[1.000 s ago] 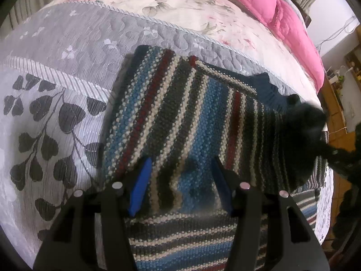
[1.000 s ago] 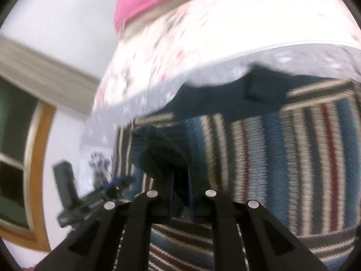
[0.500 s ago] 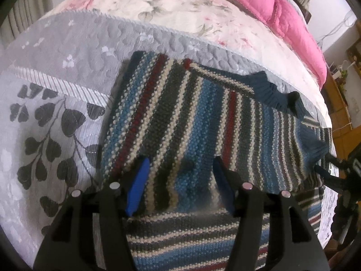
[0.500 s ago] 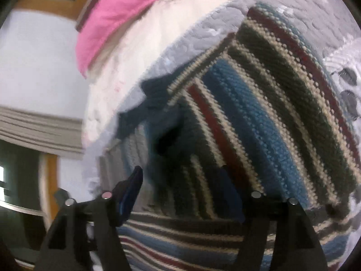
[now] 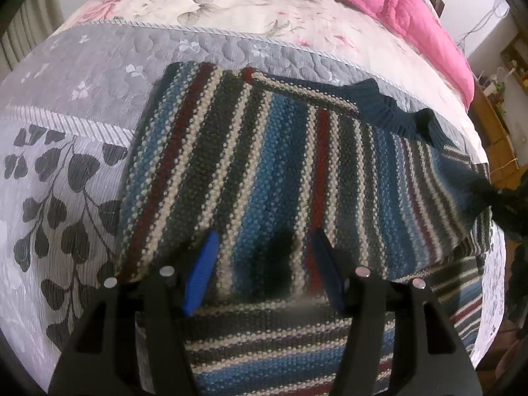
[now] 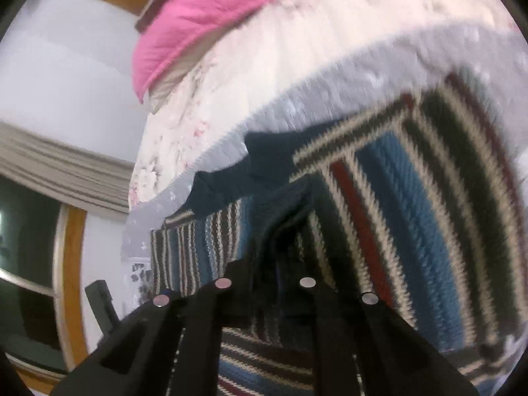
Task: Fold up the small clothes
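One striped knit sweater (image 5: 264,165) lies on the grey quilted bedspread (image 5: 99,76), its upper layer folded over a lower layer that shows along the near edge. Its navy ribbed collar (image 5: 386,109) sits at the far right.

The left gripper (image 5: 264,250) hovers low over the near middle of the sweater, pointing away along the stripes, its two blue fingers (image 5: 201,274) spread wide with nothing between them.

The right gripper (image 6: 267,264) is at the sweater's right side, tilted, its two fingers drawn close together on a dark fold of the sweater (image 6: 412,214); the view is blurred.

Beyond lie one floral sheet (image 5: 247,0) and one pink duvet (image 5: 412,16) at the far right.
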A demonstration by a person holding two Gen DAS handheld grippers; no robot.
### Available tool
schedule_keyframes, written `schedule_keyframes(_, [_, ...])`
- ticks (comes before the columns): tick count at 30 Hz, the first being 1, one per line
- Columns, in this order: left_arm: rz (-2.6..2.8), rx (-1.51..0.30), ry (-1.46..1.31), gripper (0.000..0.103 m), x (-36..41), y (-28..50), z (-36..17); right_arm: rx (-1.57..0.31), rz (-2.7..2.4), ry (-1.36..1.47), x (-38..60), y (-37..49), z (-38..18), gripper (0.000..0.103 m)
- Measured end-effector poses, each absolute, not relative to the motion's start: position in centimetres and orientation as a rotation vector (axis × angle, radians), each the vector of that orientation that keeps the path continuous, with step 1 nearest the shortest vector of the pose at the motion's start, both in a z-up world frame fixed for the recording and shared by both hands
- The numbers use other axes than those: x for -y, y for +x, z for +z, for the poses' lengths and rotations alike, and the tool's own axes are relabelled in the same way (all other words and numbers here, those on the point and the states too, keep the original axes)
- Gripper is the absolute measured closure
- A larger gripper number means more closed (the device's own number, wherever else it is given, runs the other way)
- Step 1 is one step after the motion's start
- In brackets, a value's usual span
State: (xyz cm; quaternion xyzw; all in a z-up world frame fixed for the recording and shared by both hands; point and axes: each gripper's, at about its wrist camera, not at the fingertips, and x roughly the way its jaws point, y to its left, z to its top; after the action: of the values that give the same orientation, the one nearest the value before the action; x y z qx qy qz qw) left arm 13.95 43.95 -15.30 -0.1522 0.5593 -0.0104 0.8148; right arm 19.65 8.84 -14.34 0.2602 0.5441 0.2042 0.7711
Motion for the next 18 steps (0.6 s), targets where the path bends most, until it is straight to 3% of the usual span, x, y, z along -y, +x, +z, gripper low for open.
schedule_keyframes(8, [-0.027,-1.199,-0.275,0.039,-42.8,14.2,-15.8,-1.291,0.339,0.571,-7.4,19.0,-19.5,0.095])
schedule_keyframes(13, [-0.036,-1.213,-0.273,0.039,-42.9,14.6,-15.8,-1.295,0.334,0.53,-7.7,19.1,-19.7,0.094])
schedule_keyframes(15, [-0.036,-1.215,-0.28,0.039,-42.9,14.5,-15.7,-1.289,0.344,0.494,-8.1,18.9,-18.7,0.086])
schedule_keyframes(17, [-0.037,-1.213,-0.31,0.039,-43.2,14.0,-14.9,-1.237,0.358,0.484,-7.8,17.8,-16.9,0.056])
schedule_keyframes(18, [-0.04,-1.208,-0.318,0.039,-43.2,13.5,-14.5,-1.208,0.363,0.476,-7.5,17.0,-15.9,0.055])
